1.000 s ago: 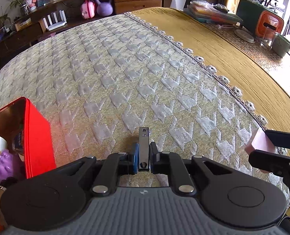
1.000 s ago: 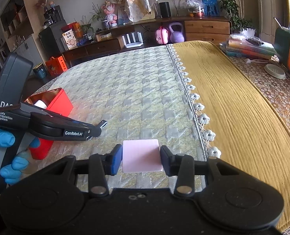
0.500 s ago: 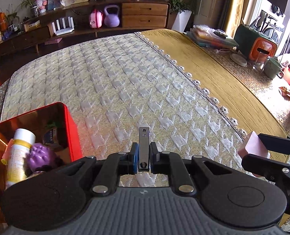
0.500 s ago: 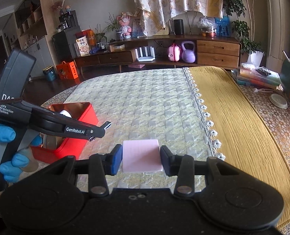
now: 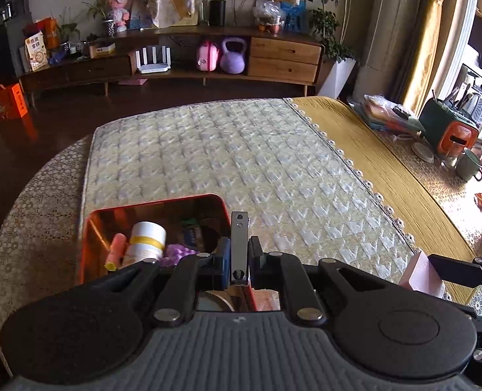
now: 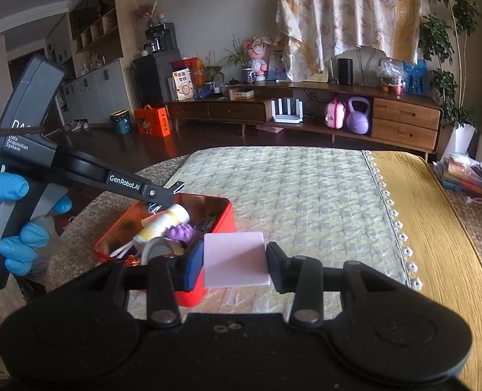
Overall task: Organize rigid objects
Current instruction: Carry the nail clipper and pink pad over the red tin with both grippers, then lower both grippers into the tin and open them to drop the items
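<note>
The left gripper (image 5: pixel 239 260) has its jaws pressed together on a slim dark metal bar (image 5: pixel 239 244), which stands up between the pads with 2 small holes near its top end. It hangs above the near corner of a red tin box (image 5: pixel 89 228) that sits on a pale quilted cloth (image 5: pixel 241 163) covering the surface. Inside the box lie a white bottle with a yellow band (image 5: pixel 146 241), a purple knobbly ball (image 5: pixel 179 251), a pink and yellow stick (image 5: pixel 115 251) and a roll of tape (image 6: pixel 158 249), plus darker items too dim to name.

The right gripper (image 6: pixel 236 260) is clamped on a pale pink rectangular block (image 6: pixel 236 259), its pads pressed against the block's 2 side edges. In the right wrist view the block sits just right of the box's near corner, raised over the quilted cloth. A hand in a blue glove (image 6: pixel 16 224) grips the left gripper's handle.

To the right of the quilted cloth, a mustard-yellow cloth (image 5: pixel 371 163) meets its lace-trimmed edge. Beyond it on the surface stand a green mug (image 5: pixel 469 164) and a green and orange container (image 5: pixel 449 130). Across the room a wooden sideboard (image 6: pixel 404 120) holds a purple kettlebell (image 6: pixel 358 117) and a pink case (image 6: pixel 334 115).
</note>
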The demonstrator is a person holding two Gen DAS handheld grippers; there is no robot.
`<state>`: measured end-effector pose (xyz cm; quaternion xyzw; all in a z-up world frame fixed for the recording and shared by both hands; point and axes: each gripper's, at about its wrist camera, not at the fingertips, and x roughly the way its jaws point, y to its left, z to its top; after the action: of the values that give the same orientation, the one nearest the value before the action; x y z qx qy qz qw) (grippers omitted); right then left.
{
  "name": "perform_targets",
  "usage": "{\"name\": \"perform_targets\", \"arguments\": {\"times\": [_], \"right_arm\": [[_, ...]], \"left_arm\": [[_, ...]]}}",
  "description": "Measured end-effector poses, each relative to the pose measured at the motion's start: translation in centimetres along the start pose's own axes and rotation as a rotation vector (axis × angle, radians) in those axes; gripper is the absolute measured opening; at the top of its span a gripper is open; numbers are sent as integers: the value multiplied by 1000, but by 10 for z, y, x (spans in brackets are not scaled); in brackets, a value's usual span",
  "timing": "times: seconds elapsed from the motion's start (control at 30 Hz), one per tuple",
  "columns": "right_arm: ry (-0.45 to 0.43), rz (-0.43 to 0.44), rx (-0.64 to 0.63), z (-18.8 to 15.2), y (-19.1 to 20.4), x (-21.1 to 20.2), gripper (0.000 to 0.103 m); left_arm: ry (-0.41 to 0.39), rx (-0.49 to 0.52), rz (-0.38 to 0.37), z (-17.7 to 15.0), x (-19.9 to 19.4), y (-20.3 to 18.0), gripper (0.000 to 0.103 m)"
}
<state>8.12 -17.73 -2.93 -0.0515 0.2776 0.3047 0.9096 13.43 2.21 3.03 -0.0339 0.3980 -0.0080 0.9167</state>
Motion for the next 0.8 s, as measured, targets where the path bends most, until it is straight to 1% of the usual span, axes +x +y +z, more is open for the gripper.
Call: {"name": "perform_targets", "arguments": {"times": [0.2, 0.43, 0.6, 0.8], "right_arm": [[3, 35, -39, 13, 27, 22, 41], [38, 55, -103, 23, 54, 61, 41], [76, 49, -136, 28, 61, 99, 41], [119, 8, -177, 30, 61, 147, 41]], "left_arm": [[5, -31, 37, -5, -11, 44, 11], [35, -70, 74, -16, -1, 91, 11], [71, -78, 85, -26, 14, 112, 11], [112, -65, 87, -38, 38, 121, 11]]}}
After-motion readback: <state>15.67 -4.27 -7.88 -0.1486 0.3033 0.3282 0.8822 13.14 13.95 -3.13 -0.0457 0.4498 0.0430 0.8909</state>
